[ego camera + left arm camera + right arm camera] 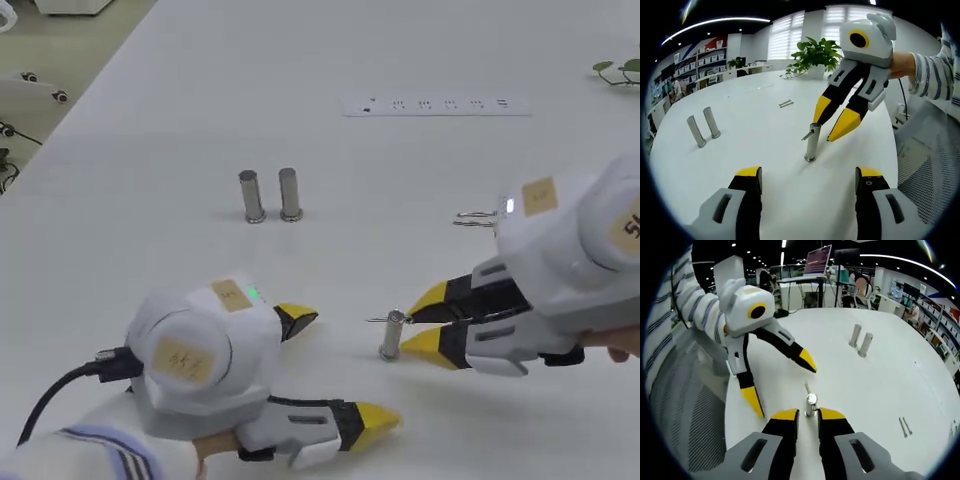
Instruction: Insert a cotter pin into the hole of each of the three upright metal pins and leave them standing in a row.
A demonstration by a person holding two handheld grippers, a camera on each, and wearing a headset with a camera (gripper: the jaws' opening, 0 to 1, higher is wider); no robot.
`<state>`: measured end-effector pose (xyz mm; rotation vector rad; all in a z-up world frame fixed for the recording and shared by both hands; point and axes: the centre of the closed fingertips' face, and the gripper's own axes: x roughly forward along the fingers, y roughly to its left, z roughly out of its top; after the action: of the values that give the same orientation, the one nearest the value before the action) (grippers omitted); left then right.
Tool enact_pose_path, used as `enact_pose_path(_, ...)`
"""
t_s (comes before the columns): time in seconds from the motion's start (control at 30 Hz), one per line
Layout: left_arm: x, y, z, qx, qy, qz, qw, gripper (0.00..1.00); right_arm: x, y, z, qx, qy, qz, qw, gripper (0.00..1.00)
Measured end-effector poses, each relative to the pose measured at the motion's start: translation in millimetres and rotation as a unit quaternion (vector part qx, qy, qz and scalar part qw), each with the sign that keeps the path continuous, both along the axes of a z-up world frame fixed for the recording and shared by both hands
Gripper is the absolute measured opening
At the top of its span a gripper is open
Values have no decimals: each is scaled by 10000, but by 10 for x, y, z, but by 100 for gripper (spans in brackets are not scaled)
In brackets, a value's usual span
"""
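The right gripper (428,322) has its yellow-tipped jaws a little apart at the top of the short upright silver metal pin (392,337), which stands near the person's side of the white bench (400,170); a thin wire cotter pin (381,319) pokes out of that pin's cross hole on the side away from the jaws; whether the jaws pinch its other end cannot be told; the left gripper (335,368) sits just to the left, jaws spread wide and holding nothing.

The step in hand looks like seating this cotter pin; it would go best pushed straight along the hole's axis, level and gentle, since a sideways load could tip the slim pin; the free left jaws could close on the pin's lower body to steady it.

The two other upright silver metal pins (250,195) stand side by side farther off, apart from both grippers; whether their holes are filled is too small to tell; the pair of spare cotter pins (476,218) lies just beyond the right gripper's body.

Bare bench lies between the near pin and the far pair, giving room to work; in the gripper views the bench's rounded edge runs near the grippers, so drawing back wants care; the white power strip (435,105) lies well clear
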<state>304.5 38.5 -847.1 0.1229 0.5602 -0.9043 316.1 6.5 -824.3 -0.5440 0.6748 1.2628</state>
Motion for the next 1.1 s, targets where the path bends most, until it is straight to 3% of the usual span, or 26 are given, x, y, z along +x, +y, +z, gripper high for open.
enact_pose_path(0.13, 12, 32, 39, -41, -131, 120, 9998, 93, 23, 23, -25, 5, 9, 4, 10000, 17)
enact_pose_path(0.23, 14, 49, 72, -163, -105, 203, 9996, 99, 38, 45, -49, 6, 30, 18, 10000, 17)
enact_pose_path(0.33, -4, 47, 94, -273, -28, 213, 9994, 99, 53, 70, -71, 1, 37, 36, 10000, 17)
enact_pose_path(0.43, -14, 55, 90, -234, -42, 196, 9995, 99, 63, 97, -83, 3, 58, 59, 10000, 17)
enact_pose_path(0.5, -21, 78, 49, -180, 31, 212, 9996, 99, 63, 117, -92, 3, 76, 92, 9999, 16)
enact_pose_path(0.6, -18, 104, 35, -113, -11, 222, 9997, 99, 52, 133, -115, -20, 112, 153, 9998, 16)
enact_pose_path(0.77, -27, 119, 53, -153, 16, 243, 9996, 99, 42, 159, -136, 28, 171, 194, 9997, 13)
enact_pose_path(1.0, -16, 175, 106, -235, 13, 333, 9992, 97, 79, 164, -138, 22, 123, 227, 9997, 11)
enact_pose_path(1.1, -23, 208, 86, -258, 100, 389, 9989, 99, 126, 180, -138, -32, 66, 259, 9996, 11)
